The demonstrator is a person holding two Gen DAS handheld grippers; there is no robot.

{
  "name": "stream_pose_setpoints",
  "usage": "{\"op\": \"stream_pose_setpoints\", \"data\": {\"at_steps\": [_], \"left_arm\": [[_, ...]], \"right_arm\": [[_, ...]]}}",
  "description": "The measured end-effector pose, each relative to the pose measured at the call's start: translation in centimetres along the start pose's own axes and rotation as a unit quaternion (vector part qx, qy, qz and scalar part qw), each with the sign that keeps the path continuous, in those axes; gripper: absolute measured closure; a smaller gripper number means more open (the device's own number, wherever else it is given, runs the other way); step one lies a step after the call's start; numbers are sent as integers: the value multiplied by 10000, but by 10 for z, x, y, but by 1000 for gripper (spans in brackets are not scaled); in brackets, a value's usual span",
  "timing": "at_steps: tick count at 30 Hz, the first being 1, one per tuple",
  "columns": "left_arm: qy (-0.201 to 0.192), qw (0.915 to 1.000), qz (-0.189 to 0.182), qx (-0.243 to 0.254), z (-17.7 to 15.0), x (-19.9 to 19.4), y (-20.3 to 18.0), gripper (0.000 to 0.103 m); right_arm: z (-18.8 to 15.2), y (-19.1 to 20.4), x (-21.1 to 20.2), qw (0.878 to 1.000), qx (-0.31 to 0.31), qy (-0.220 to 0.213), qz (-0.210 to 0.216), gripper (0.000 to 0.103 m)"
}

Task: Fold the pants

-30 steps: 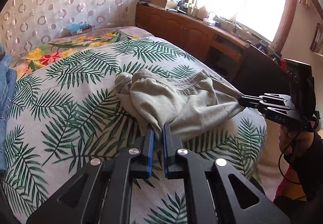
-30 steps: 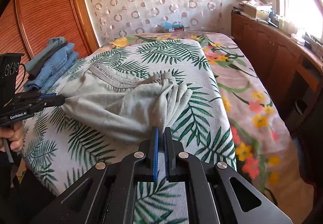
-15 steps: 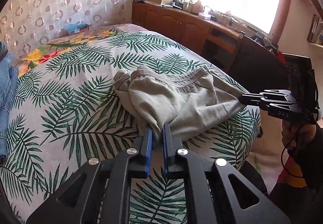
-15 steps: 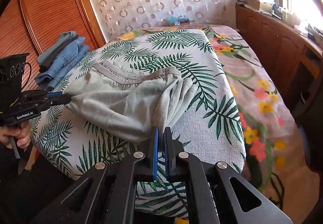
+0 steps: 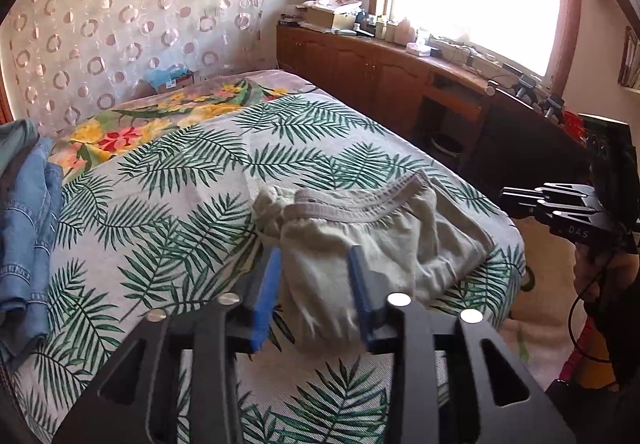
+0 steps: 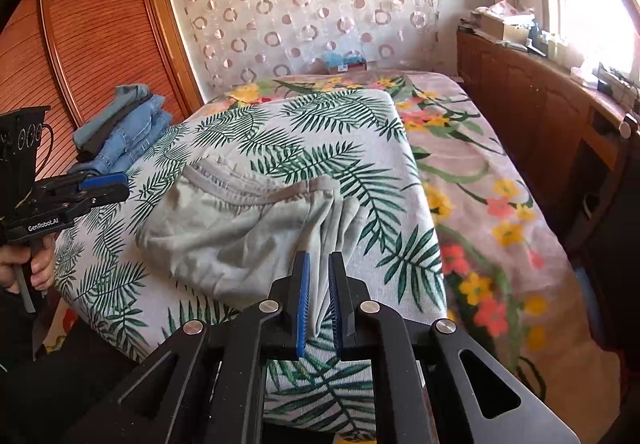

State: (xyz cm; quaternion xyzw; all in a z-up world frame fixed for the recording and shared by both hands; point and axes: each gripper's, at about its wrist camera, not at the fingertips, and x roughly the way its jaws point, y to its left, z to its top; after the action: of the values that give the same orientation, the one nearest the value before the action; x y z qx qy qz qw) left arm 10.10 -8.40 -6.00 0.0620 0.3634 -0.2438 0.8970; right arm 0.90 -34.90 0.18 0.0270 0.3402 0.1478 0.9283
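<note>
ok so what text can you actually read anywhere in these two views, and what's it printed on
"DAS" on the black body of the right claw, seen from the left wrist.
"GenRobot.AI" on the black body of the left claw, seen from the right wrist.
The label on the small cardboard box by the patterned curtain is too small to read.

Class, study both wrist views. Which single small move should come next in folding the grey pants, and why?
Probably close the left tongs on the pants. The left tongs stand wide open with a rumpled end of cloth between them, and the right tongs, slightly open, hold nothing. The pants lie crumpled on the bed, so a grip there should let you draw them flat.
</note>
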Motion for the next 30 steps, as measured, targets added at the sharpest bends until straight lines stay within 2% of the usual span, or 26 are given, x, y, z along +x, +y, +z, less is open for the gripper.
{"op": "stream_pose_setpoints", "data": {"at_steps": [2,7,9,10,11,12,18,27,28,29,30], "left_arm": [[49,10000,-19,-20,4,7,3,56],[206,9997,-117,-32,14,29,5,55],[245,9996,-113,1,17,37,5,47],[268,9996,-115,5,17,41,5,35],[282,9995,-104,15,19,45,5,28],[289,9995,-96,23,20,47,6,25],[370,9993,99,-5,23,65,11,25],[613,9981,-94,46,20,83,16,67],[627,9979,-125,44,20,84,16,78],[593,9981,-131,42,21,83,15,86],[533,9985,-127,58,23,80,14,89]], "right_arm": [[5,2,6,10000,-10,-46,3,82],[14,7,36,9998,-54,-45,161,77],[17,6,47,9998,-82,-47,163,74],[19,5,53,9999,-79,-15,145,73],[21,5,58,9999,-77,8,114,71],[23,4,64,9999,-67,35,86,70],[35,3,82,9998,-59,145,127,69],[44,1,107,9978,-132,541,372,69],[45,1,105,9978,-143,522,381,79],[46,1,103,9982,-177,455,361,96],[48,2,99,9986,-208,349,336,96]]}}
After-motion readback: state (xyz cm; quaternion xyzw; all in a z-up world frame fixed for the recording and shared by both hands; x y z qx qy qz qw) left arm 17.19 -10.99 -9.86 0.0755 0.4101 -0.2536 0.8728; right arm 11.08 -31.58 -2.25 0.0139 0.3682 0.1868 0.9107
